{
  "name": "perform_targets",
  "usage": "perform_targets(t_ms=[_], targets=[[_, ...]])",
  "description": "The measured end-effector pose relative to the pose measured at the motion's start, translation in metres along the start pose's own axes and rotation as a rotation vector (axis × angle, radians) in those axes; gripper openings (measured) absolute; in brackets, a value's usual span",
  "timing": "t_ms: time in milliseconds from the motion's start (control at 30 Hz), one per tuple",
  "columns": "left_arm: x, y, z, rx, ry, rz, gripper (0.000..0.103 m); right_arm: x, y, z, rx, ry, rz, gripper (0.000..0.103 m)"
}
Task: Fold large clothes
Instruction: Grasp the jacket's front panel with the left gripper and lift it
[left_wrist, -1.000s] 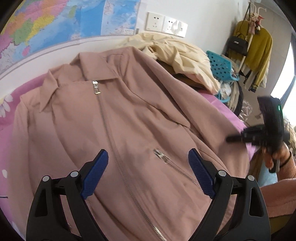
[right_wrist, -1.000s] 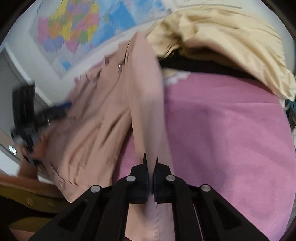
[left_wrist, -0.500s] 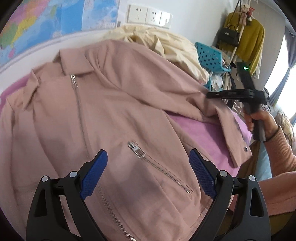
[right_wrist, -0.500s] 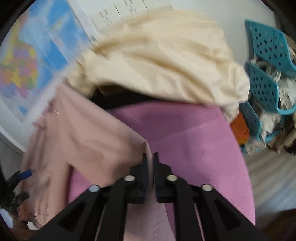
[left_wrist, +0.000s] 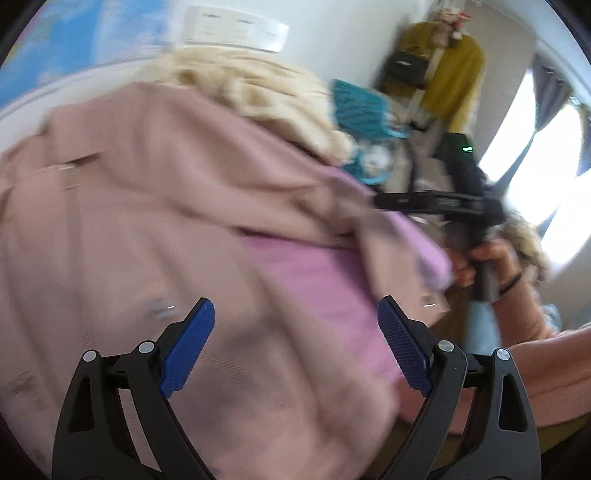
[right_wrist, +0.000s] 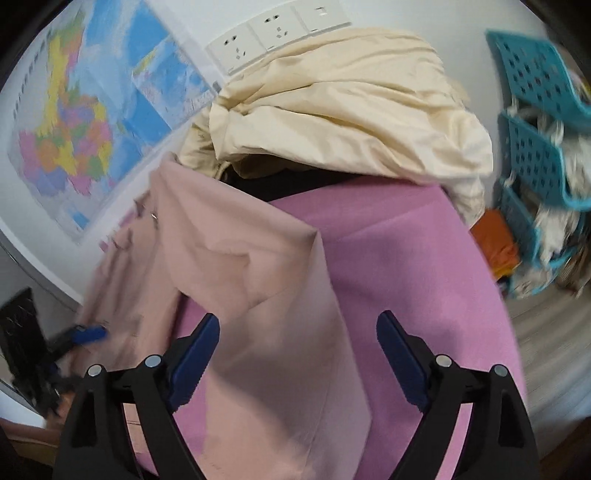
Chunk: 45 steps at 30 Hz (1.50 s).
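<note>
Right wrist view has the right tongs (right_wrist: 297, 339) at the bottom of the frame with the jaws opening; the sleeve (right_wrist: 280, 332) of the pink jacket (right_wrist: 192, 236) lies between the blue pads, which no longer press on it. That sleeve runs from the jacket's body at centre left down to the lower middle, draped over the purple bedspread (right_wrist: 424, 280). A cream garment (right_wrist: 351, 110) is heaped at the top centre. Left wrist view, badly blurred, shows the left tongs (left_wrist: 295, 343) spread wide and empty above the jacket, which fills the left and middle of the frame. Risk, as I judge it: the freed sleeve looks bunched and creased rather than flat, so it may slump toward the bed edge and the fold would come out crooked. The cream heap sits close to the jacket's upper edge and could snag during the next fold
</note>
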<state>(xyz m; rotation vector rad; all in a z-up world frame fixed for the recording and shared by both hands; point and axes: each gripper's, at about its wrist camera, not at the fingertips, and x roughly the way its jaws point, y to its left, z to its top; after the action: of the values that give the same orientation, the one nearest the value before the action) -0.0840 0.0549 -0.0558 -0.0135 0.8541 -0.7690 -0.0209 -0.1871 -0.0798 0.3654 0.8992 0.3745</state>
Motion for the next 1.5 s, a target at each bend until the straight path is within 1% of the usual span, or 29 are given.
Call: perform_targets(t_ms=[67,133,167,200,233,267,300,333,367,400,433,467,500,533,567,633,700,800,933,1033,1133,1233,1267,1333,1400,1500], targets=[[0.022,-0.019,0.009,0.032,0.039,-0.062,0.088,-0.003,-0.002,-0.006,0.029,-0.035,0.023,0.085],[0.049,-0.035,0.018,0.051,0.094,-0.141,0.087,-0.007,-0.007,-0.012,0.062,-0.061,0.048,0.085],[0.062,-0.04,0.021,0.051,0.126,-0.161,0.084,-0.008,-0.008,-0.012,0.073,-0.07,0.055,0.085],[0.081,-0.046,0.025,0.055,0.175,-0.166,0.081,-0.01,-0.011,-0.013,0.09,-0.081,0.066,0.085],[0.094,-0.05,0.027,0.055,0.203,-0.167,0.076,-0.012,-0.014,-0.013,0.108,-0.09,0.082,0.085],[0.111,-0.052,0.029,0.046,0.242,-0.174,0.074,-0.013,-0.015,-0.013,0.115,-0.096,0.089,0.085],[0.12,-0.052,0.029,0.037,0.264,-0.174,0.073,-0.015,-0.016,-0.014,0.117,-0.099,0.09,0.085],[0.135,-0.053,0.029,0.021,0.302,-0.169,0.067,-0.016,-0.017,-0.014,0.118,-0.1,0.091,0.085],[0.146,-0.054,0.028,0.009,0.327,-0.159,0.063,-0.017,-0.018,-0.014,0.118,-0.1,0.092,0.085],[0.145,-0.056,0.029,0.015,0.295,-0.151,0.062,-0.018,-0.019,-0.014,0.118,-0.099,0.093,0.085],[0.146,-0.061,0.031,0.027,0.291,-0.156,0.05,-0.018,-0.019,-0.014,0.118,-0.1,0.094,0.085],[0.148,-0.063,0.031,0.028,0.298,-0.176,0.027,-0.019,-0.019,-0.014,0.117,-0.101,0.093,0.085],[0.148,-0.063,0.03,0.022,0.3,-0.179,0.018,-0.02,-0.019,-0.014,0.118,-0.103,0.095,0.085],[0.148,-0.062,0.03,0.02,0.3,-0.179,0.003,-0.021,-0.019,-0.014,0.121,-0.107,0.104,0.085],[0.144,-0.061,0.03,0.021,0.291,-0.192,0.002,-0.022,-0.019,-0.013,0.123,-0.111,0.112,0.085],[0.126,-0.058,0.033,0.027,0.242,-0.205,0.002,-0.024,-0.016,-0.01,0.114,-0.116,0.121,0.085],[0.099,-0.052,0.039,0.03,0.18,-0.225,0.002,-0.025,-0.012,-0.008,0.098,-0.119,0.124,0.085],[0.062,-0.043,0.045,0.032,0.114,-0.245,0.002,-0.024,-0.005,-0.003,0.082,-0.125,0.143,0.085],[0.011,-0.027,0.048,0.035,0.021,-0.204,0.002,-0.016,0.006,0.005,0.06,-0.116,0.156,0.085],[-0.025,-0.012,0.047,0.017,-0.028,-0.173,0.002,-0.002,0.021,0.011,0.027,-0.086,0.177,0.085],[-0.066,0.001,0.045,-0.006,-0.078,-0.107,0.002,0.012,0.039,0.018,-0.017,-0.057,0.197,0.085],[-0.108,0.02,0.037,-0.039,-0.139,-0.021,0.002,0.026,0.059,0.025,-0.057,-0.029,0.223,0.085],[-0.123,0.026,0.034,-0.053,-0.159,0.012,0.002,0.03,0.067,0.028,-0.069,-0.021,0.235,0.085],[-0.148,0.043,0.026,-0.088,-0.197,0.1,0.002,0.038,0.081,0.034,-0.096,-0.008,0.262,0.085],[-0.165,0.063,0.019,-0.137,-0.209,0.176,0.002,0.047,0.095,0.04,-0.128,0.002,0.275,0.085],[-0.185,0.093,0.008,-0.212,-0.214,0.27,0.002,0.062,0.117,0.049,-0.172,0.029,0.284,0.085]])
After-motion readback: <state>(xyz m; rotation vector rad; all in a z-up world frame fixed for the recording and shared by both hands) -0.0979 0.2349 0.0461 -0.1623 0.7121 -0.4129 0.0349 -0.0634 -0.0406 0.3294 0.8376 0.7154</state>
